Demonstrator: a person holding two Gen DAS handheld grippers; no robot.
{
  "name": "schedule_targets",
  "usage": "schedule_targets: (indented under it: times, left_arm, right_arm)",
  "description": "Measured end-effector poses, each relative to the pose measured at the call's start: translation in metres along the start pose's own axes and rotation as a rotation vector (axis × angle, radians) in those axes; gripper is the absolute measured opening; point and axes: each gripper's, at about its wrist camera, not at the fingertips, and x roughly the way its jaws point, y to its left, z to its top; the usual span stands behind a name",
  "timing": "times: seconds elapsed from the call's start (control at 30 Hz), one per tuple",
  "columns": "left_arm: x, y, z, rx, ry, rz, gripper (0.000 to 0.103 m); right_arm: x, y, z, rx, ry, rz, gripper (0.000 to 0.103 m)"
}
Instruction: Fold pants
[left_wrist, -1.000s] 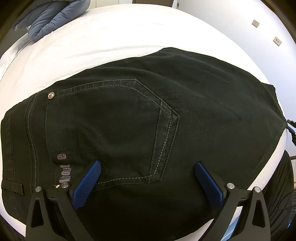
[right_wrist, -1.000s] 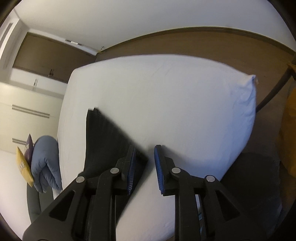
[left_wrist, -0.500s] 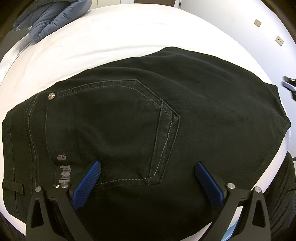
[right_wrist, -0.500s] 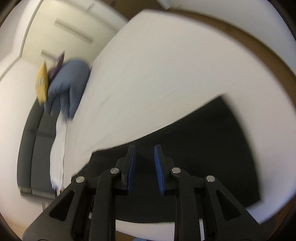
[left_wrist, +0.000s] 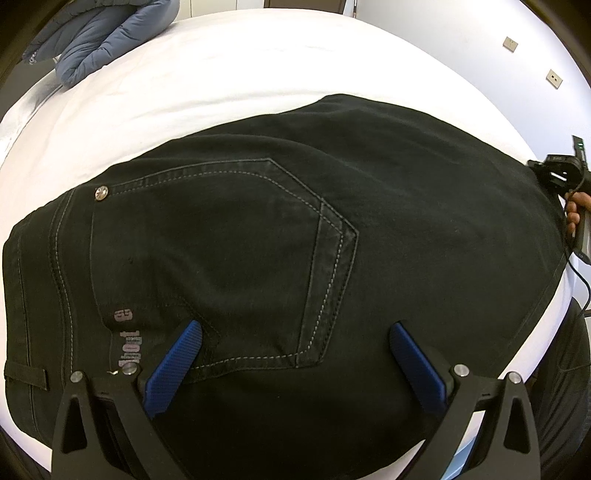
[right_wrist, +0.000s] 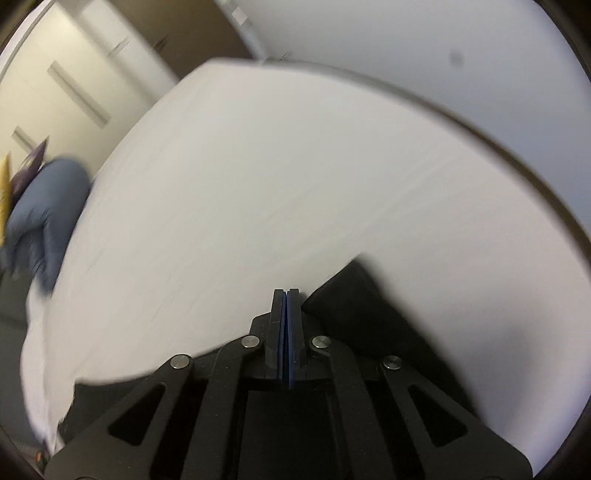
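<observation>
Black pants (left_wrist: 369, 206) lie on white bed (left_wrist: 258, 66); my left gripper (left_wrist: 295, 341) is spread above them, right gripper (right_wrist: 287, 295) pressed together.

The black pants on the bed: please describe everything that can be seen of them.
The black pants look like denim and lie folded flat on the white bed. A back pocket with pale stitching faces up, with a metal rivet at its corner and a printed label by the waistband. The open left gripper hovers at the near edge. The right gripper is shut beside a dark corner, blurred.
</observation>
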Motion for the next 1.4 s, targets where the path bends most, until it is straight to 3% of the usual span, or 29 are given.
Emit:
schedule_targets:
  times: [0.1, 0.23, 0.33, 0.4, 0.47, 0.5, 0.53, 0.63, 0.73, 0.77, 0.87, 0.93, 1.03, 1.07, 1.13, 1.17, 1.2, 1.23, 1.27, 1.37, 1.4]
  left_arm:
    - [-0.002, 0.0, -0.002, -0.004, -0.008, 0.005, 0.103]
    - [-0.002, -0.002, -0.005, -0.011, -0.017, 0.01, 0.103]
    - [-0.003, -0.002, -0.005, -0.015, -0.016, 0.01, 0.103]
    - [-0.004, -0.002, -0.006, -0.015, -0.02, 0.005, 0.103]
    - [-0.005, -0.001, -0.007, -0.014, -0.025, 0.002, 0.103]
    - [-0.006, 0.0, -0.007, -0.013, -0.027, 0.002, 0.103]
    - [-0.007, 0.0, -0.008, -0.015, -0.029, 0.002, 0.103]
    - [-0.009, 0.001, -0.01, -0.024, -0.039, 0.004, 0.103]
    - [-0.016, 0.002, -0.01, -0.046, -0.048, 0.011, 0.102]
    - [-0.02, 0.004, -0.009, -0.06, -0.051, 0.011, 0.101]
    - [-0.045, 0.003, -0.006, -0.104, -0.108, 0.001, 0.097]
    - [-0.062, -0.003, 0.0, -0.117, -0.171, -0.02, 0.097]
    - [-0.075, -0.02, 0.008, -0.147, -0.246, -0.101, 0.097]
    - [-0.073, -0.026, 0.01, -0.149, -0.254, -0.123, 0.097]
    - [-0.061, -0.038, 0.011, -0.131, -0.24, -0.133, 0.094]
    - [-0.046, -0.043, 0.01, -0.119, -0.204, -0.144, 0.091]
    - [-0.035, -0.046, 0.006, -0.119, -0.167, -0.14, 0.08]
    - [-0.024, -0.045, 0.002, -0.125, -0.129, -0.129, 0.07]
    - [-0.018, -0.042, -0.003, -0.126, -0.125, -0.12, 0.068]
    - [-0.025, -0.034, -0.013, -0.11, -0.158, -0.148, 0.066]
    - [-0.027, -0.03, -0.014, -0.104, -0.159, -0.151, 0.06]
  right_arm:
    - [-0.028, 0.003, -0.009, 0.03, -0.012, 0.106, 0.004]
    - [-0.05, 0.048, -0.055, -0.069, 0.145, 0.446, 0.004]
    - [-0.043, 0.062, -0.094, -0.1, 0.275, 0.596, 0.004]
    - [-0.031, 0.052, -0.11, -0.112, 0.309, 0.538, 0.004]
    - [-0.016, 0.005, -0.111, -0.025, 0.293, 0.385, 0.003]
    - [-0.014, -0.014, -0.11, 0.033, 0.274, 0.4, 0.0]
    - [-0.016, -0.05, -0.101, 0.143, 0.207, 0.428, 0.0]
    - [-0.042, -0.11, -0.075, 0.294, 0.025, 0.315, 0.0]
    - [-0.077, -0.114, -0.054, 0.322, -0.064, 0.149, 0.008]
    - [-0.084, -0.108, -0.052, 0.319, -0.071, 0.176, 0.008]
    - [-0.099, -0.051, -0.067, 0.23, -0.01, 0.403, 0.008]
    - [-0.092, 0.013, -0.103, 0.122, 0.108, 0.564, 0.008]
    - [-0.06, 0.091, -0.173, 0.054, 0.333, 0.722, 0.008]
    - [-0.044, 0.116, -0.202, 0.021, 0.431, 0.726, 0.008]
    - [-0.027, 0.143, -0.245, -0.053, 0.538, 0.718, 0.008]
    - [-0.014, 0.151, -0.259, -0.084, 0.567, 0.676, 0.008]
    - [-0.002, 0.149, -0.269, -0.099, 0.581, 0.594, 0.0]
    - [0.006, 0.131, -0.271, -0.022, 0.573, 0.637, 0.0]
    - [0.012, 0.128, -0.261, 0.011, 0.562, 0.651, 0.0]
    - [-0.003, 0.086, -0.228, 0.026, 0.425, 0.562, 0.0]
    - [0.005, 0.075, -0.2, 0.041, 0.368, 0.524, 0.0]
